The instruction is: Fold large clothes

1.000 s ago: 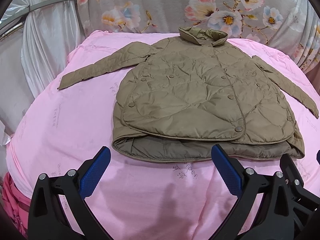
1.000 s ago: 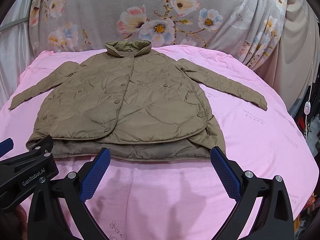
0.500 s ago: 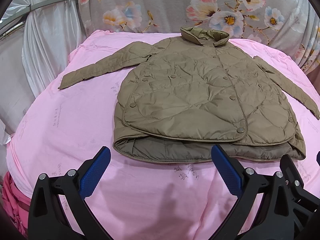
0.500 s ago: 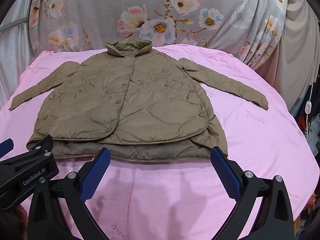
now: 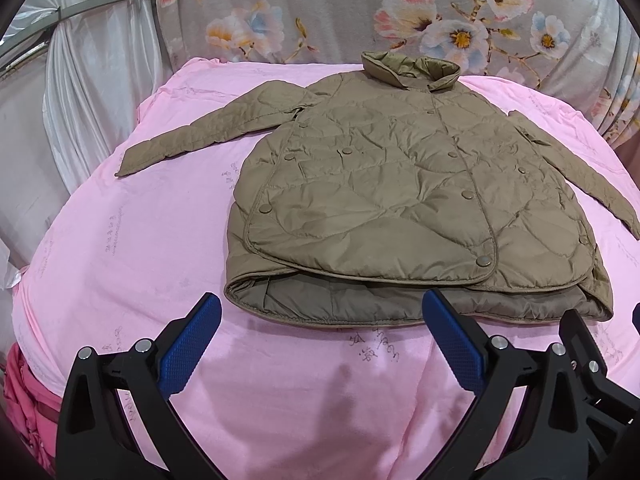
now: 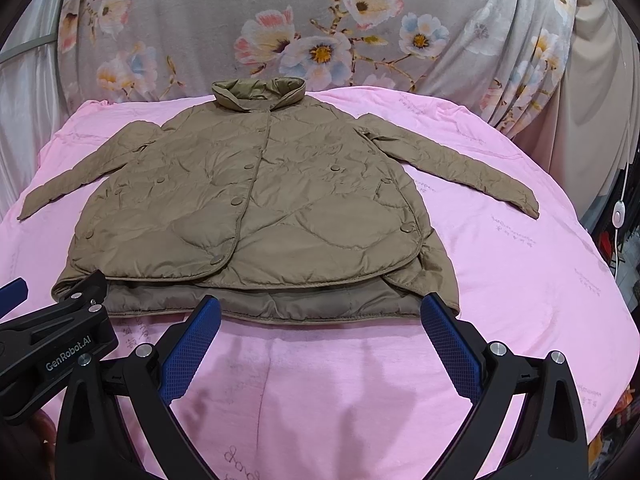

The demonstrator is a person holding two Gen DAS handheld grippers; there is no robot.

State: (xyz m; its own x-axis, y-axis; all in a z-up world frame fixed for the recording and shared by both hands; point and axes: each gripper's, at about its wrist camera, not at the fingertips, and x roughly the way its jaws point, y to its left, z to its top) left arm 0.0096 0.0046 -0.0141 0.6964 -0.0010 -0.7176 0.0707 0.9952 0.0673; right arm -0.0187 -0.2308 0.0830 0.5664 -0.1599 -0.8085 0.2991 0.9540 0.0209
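Pink sheet (image 5: 120, 240); jacket (image 6: 256, 208) flat (sleeves spread), both grippers agape.

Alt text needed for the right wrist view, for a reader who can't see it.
An olive quilted jacket lies face up, snapped shut, on a pink sheet, both sleeves spread outward and its collar toward a floral curtain. The open right gripper hovers near the hem, holding nothing. The left gripper shows partly at the lower left edge.
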